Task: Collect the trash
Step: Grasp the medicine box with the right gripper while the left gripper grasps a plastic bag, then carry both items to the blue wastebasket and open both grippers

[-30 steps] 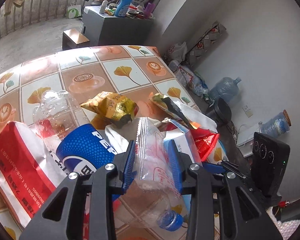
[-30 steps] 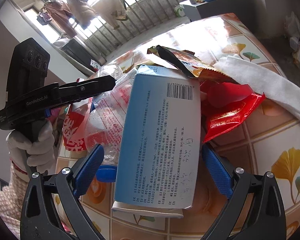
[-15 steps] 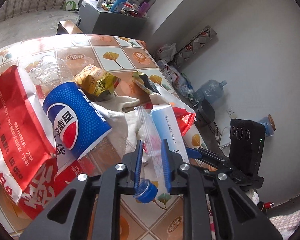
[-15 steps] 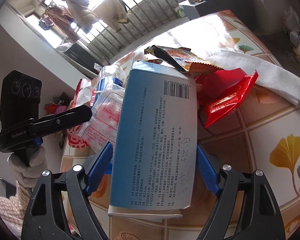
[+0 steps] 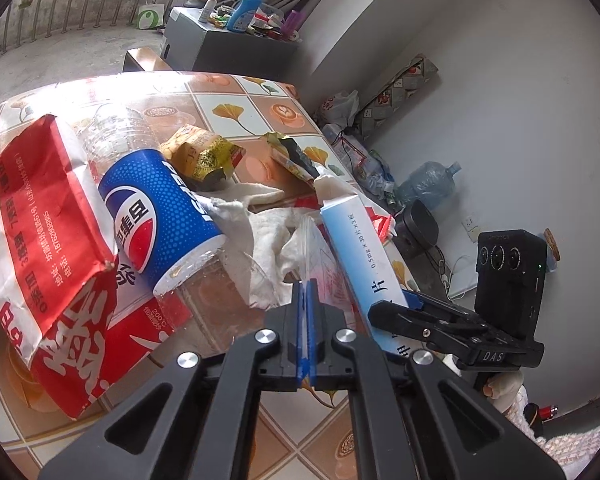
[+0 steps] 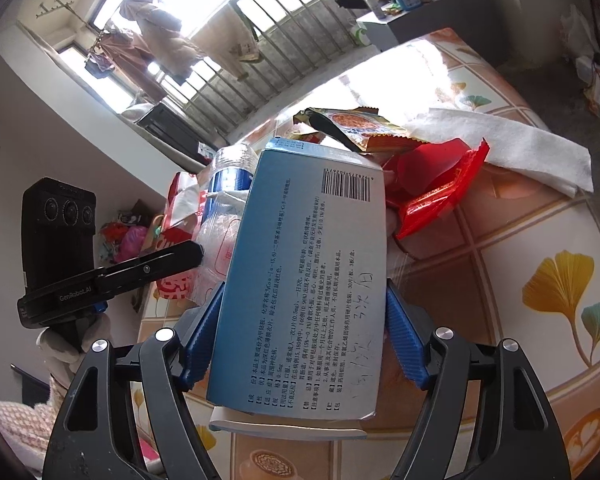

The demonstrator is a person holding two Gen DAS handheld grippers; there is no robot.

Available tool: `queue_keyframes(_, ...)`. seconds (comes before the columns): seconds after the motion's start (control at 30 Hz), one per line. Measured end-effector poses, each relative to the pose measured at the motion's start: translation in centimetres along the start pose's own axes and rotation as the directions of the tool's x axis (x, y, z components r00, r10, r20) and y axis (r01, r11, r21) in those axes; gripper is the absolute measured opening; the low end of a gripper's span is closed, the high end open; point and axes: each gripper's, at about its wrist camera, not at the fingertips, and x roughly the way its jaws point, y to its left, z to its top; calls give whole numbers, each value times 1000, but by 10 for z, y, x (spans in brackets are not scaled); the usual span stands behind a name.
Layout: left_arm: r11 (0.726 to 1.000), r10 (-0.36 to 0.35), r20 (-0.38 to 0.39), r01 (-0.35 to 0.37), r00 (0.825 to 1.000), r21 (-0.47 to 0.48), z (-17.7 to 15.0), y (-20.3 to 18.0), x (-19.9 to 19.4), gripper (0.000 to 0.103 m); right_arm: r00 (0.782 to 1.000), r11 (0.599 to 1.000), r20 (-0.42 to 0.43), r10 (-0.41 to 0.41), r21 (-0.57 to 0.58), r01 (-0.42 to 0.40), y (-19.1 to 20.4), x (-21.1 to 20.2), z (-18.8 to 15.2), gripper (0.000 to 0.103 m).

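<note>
Blue pads of the left gripper (image 5: 305, 300) are pressed together at the lower centre of the left wrist view, pinching the edge of a clear plastic bag (image 5: 314, 248) that rises from the pile of litter on the tiled table (image 5: 236, 96). Just to the right of it, the right gripper (image 6: 302, 340) is clamped on a pale blue medicine box (image 6: 304, 280), which fills the middle of the right wrist view and stands tilted between the two pads. Other litter lies to the left in the left wrist view: a Pepsi cup (image 5: 160, 216), a red paper bag (image 5: 44, 240), crumpled tissue (image 5: 264, 248) and a yellow wrapper (image 5: 200, 156). The step in hand looks like picking up, with one piece held in each gripper. Next, both likely need lifting clear of the heap and carrying to a bin, though no bin shows in either view.
</note>
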Motion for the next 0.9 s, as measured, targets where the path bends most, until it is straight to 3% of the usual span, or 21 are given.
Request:
queue_keyframes(0.5,1000,1,91,-3,996,21,-6,-15,-51,0,987,988,75,141,52,-146,0,-44,-12,70)
queue_keyframes(0.67,998,-16,130,8,991,56,-5,-34,-71,0,975,983,146,170,46,-178,-1,-74,-12,70)
queue_keyframes(0.9,986,-112,143,92,983,136,8,-78,-82,0,947,983,285,148,61,-172,-20,-124,-9,70)
